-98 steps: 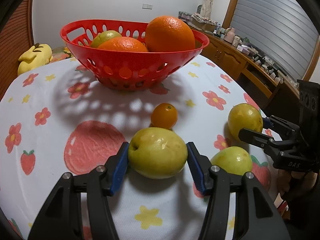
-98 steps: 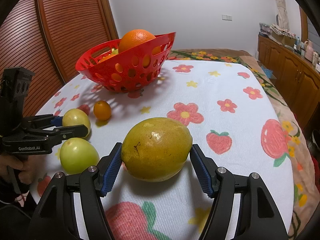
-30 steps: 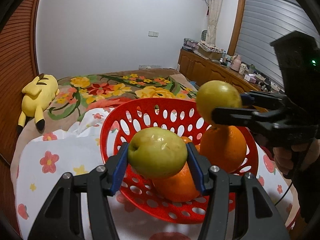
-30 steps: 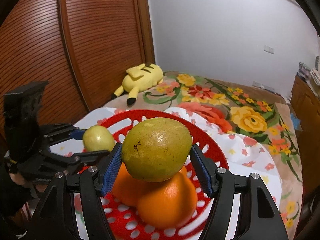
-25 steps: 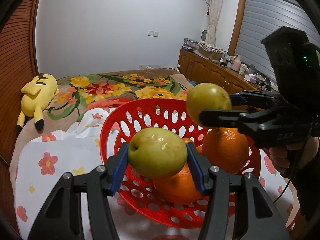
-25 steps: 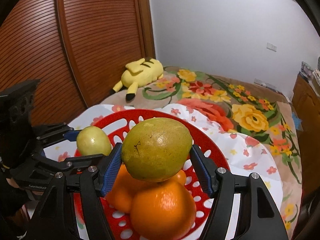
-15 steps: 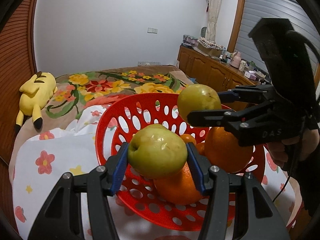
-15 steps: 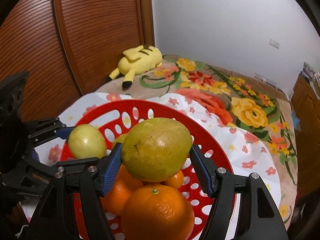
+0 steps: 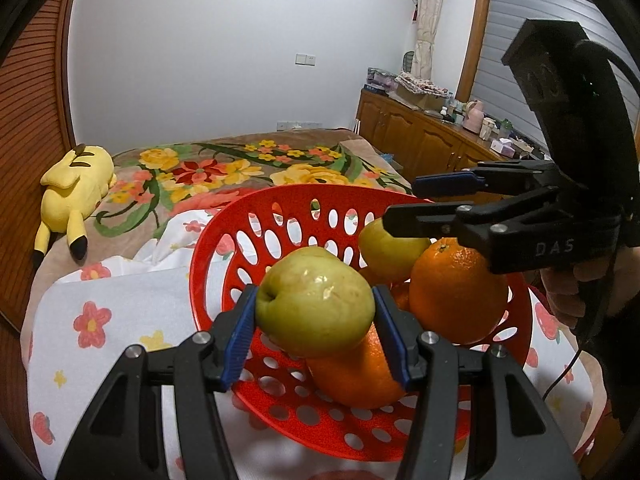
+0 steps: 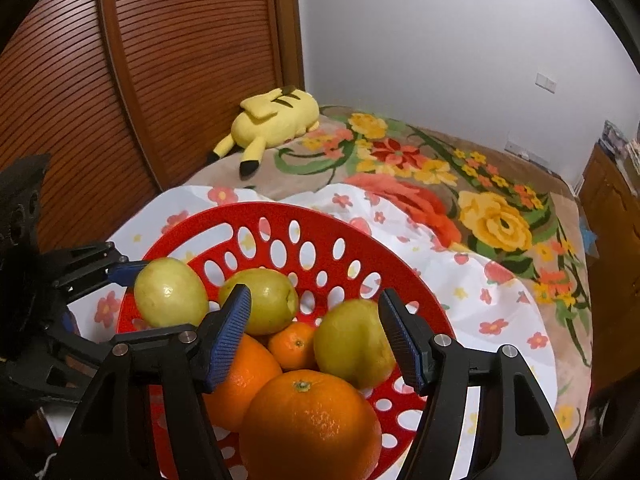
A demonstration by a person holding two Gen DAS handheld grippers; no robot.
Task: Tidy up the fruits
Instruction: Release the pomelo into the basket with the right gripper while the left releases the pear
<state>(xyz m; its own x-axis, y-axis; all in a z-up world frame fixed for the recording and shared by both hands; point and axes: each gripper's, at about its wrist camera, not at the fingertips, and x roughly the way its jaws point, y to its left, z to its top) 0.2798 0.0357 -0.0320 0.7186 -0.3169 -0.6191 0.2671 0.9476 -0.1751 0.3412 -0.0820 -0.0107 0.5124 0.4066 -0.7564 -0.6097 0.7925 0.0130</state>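
A red perforated basket point(image 9: 256, 236) point(image 10: 320, 236) stands on the flowered tablecloth and holds oranges and yellow-green fruits. My left gripper point(image 9: 314, 314) is shut on a yellow-green guava point(image 9: 316, 306) and holds it over the basket's near rim; it also shows in the right wrist view point(image 10: 170, 292). My right gripper point(image 10: 314, 322) is open and empty above the basket. The yellow-green fruit point(image 10: 352, 344) it held lies in the basket beside a large orange point(image 10: 310, 424) and a small mandarin point(image 10: 294, 344). In the left wrist view the right gripper point(image 9: 400, 200) hovers over that fruit point(image 9: 388, 246).
A yellow plush toy point(image 9: 76, 192) point(image 10: 276, 118) lies on the flowered bedspread behind the table. A slatted wooden door point(image 10: 160, 60) is at the left. A wooden cabinet point(image 9: 424, 136) with small items runs along the right wall.
My right gripper has opened and let its fruit drop into the basket. Both grippers have come lower and nearer over the basket. The left still holds its guava.
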